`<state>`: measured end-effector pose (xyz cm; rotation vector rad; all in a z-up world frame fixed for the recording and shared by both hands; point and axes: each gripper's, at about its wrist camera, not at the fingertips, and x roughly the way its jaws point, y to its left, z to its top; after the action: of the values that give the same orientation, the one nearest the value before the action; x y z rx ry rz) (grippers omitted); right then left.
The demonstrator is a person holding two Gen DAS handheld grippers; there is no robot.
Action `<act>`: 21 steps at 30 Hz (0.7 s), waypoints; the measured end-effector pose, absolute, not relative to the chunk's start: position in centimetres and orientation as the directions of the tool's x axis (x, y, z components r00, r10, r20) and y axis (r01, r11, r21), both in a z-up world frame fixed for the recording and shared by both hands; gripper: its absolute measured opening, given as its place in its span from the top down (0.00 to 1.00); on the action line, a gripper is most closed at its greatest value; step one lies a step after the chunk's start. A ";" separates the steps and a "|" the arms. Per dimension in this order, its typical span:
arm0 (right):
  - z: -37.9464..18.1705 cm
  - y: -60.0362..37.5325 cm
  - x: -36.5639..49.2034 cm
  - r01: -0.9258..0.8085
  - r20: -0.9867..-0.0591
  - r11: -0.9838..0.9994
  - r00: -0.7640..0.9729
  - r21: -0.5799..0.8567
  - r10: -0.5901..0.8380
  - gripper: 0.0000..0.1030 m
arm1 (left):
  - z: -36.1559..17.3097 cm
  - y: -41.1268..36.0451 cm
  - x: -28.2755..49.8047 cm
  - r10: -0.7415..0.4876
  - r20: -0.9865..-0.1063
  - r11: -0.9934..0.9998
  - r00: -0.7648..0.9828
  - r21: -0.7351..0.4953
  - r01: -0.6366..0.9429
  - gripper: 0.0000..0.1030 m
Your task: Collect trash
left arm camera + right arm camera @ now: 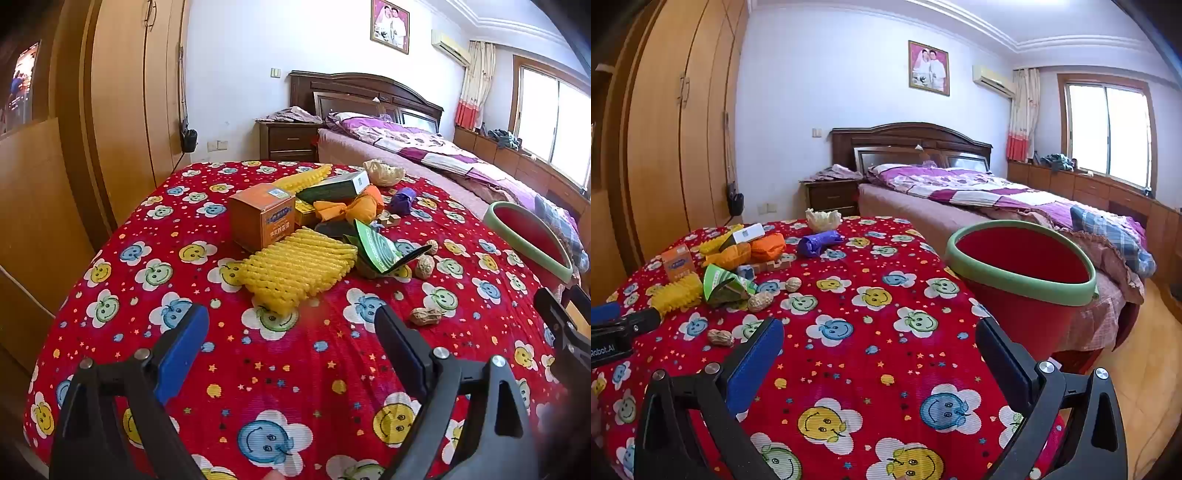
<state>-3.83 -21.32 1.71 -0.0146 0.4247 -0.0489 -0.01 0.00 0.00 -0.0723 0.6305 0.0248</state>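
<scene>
Trash lies in a heap on the red flower-print tablecloth point(280, 373): a yellow foam net point(295, 267), an orange box point(260, 214), a green packet point(376, 247), an orange wrapper point(351, 208), a purple wad point(402, 199) and peanut shells point(426, 315). My left gripper point(291, 332) is open and empty, just short of the yellow net. My right gripper point(881, 349) is open and empty over the cloth, with the red bin with a green rim point(1023, 269) just ahead to its right. The heap shows at the left in the right wrist view point(727, 273).
A bed point(997, 199) stands behind the table, a wooden wardrobe point(122, 110) to the left, a nightstand point(288, 140) beside the bed. A crumpled beige paper point(382, 171) lies at the table's far edge. The left gripper's finger shows at the right view's left edge point(624, 321).
</scene>
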 end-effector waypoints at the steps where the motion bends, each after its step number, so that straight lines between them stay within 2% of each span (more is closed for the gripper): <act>1: 1.7 -21.3 -3.8 0.045 -0.413 0.999 0.909 -0.025 -0.051 0.00 | 0.0 0.0 0.0 0.002 -0.589 0.997 0.808 -0.059 -0.045 0.12; 21: 1.7 -21.2 -3.8 0.045 -0.410 0.999 0.911 -0.028 -0.053 0.00 | 0.0 0.0 0.0 0.007 -0.588 0.998 0.809 -0.047 -0.042 0.12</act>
<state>-3.83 -21.21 1.69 -0.0181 0.4231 -0.0505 -0.02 -0.03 0.02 -0.0586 0.6281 0.0260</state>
